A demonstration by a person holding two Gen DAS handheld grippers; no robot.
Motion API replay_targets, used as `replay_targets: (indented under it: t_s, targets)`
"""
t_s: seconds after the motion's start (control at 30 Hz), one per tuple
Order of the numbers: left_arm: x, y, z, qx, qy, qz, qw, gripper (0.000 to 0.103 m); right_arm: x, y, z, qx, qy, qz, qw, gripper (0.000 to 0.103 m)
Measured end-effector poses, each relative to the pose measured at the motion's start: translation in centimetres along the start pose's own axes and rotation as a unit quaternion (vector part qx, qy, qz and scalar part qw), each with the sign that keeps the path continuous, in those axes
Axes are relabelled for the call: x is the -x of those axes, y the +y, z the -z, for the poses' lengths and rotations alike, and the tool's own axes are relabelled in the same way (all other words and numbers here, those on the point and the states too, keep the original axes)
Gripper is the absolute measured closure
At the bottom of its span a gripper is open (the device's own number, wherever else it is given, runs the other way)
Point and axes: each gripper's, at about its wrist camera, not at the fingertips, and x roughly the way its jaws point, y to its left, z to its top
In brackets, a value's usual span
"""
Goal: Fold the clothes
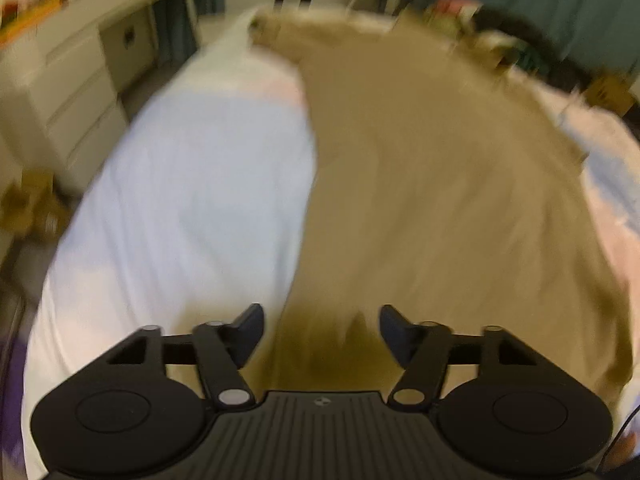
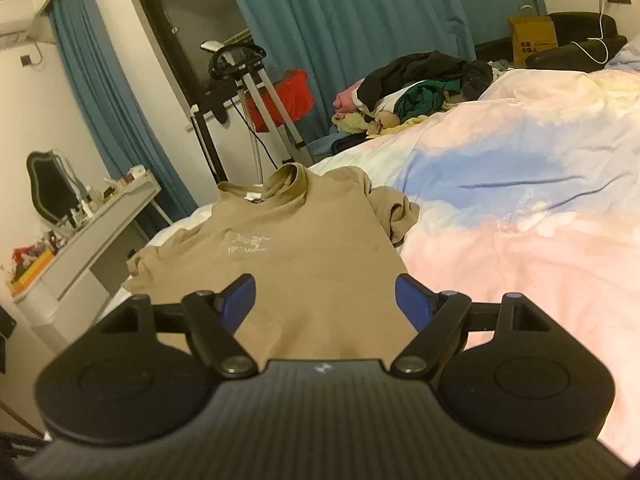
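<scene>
Cloth of the tan T-shirt looks light and limp, so with left gripper and right gripper both spread wide and empty, I'd pinch its near hem.

Place: a bedroom in a home.
Bed: a wide bed with a pastel pink, blue and white cover fills most of the right wrist view.
Clothes: a tan T-shirt lies spread on the bed; a heap of mixed clothes sits at its far edge.
Curtains: long teal curtains hang along the far wall.
Dressing table: a white table cluttered with small bottles stands beside the bed, with a mirror on it.
Drawers: a white drawer unit shows in the blurred left wrist view.
Other: a garment steamer stand, a paper bag, and a charger cable plugged into the wall.
</scene>
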Motion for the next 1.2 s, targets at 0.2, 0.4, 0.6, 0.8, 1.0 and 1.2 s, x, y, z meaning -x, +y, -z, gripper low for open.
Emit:
replay_targets:
  t_s: [0.2, 0.4, 0.6, 0.8, 1.0, 1.2]
  targets:
    - [0.4, -5.4, -1.8, 0.015, -0.134, 0.046, 0.9898, 0.016, -4.5, -4.4, -3.0, -0.088, 0.006, -0.016, 0.996, 0.033]
    - [-6.9, -12.1, -1.4, 0.023, -0.143, 0.107, 0.9837, 0.015, -11.5, -10.0, -6.3, -0.175, 0.023, -0.029, 0.984, 0.049]
    - [-14.1, -12.2, -0.5, 0.019, -0.106, 0.151, 0.9826, 0.016, -20.2, -14.3, -5.5, -0.217, 0.056, -0.024, 0.974, 0.050]
    - [-15.2, -12.4, -0.9, 0.036, -0.111, 0.145, 0.9826, 0.016, -24.0, -12.3, -5.8, -0.159, 0.065, -0.052, 0.984, 0.094]
    - [-14.2, -9.2, -0.4, 0.037, -0.109, 0.167, 0.9792, 0.016, -21.9, -10.4, -10.1, -0.100, -0.020, -0.027, 0.994, 0.095]
    - [-10.6, -7.0, 2.4, 0.025, -0.111, 0.164, 0.9799, 0.016, -19.6, -9.6, -10.6, -0.011, -0.073, 0.070, 0.995, 0.095]
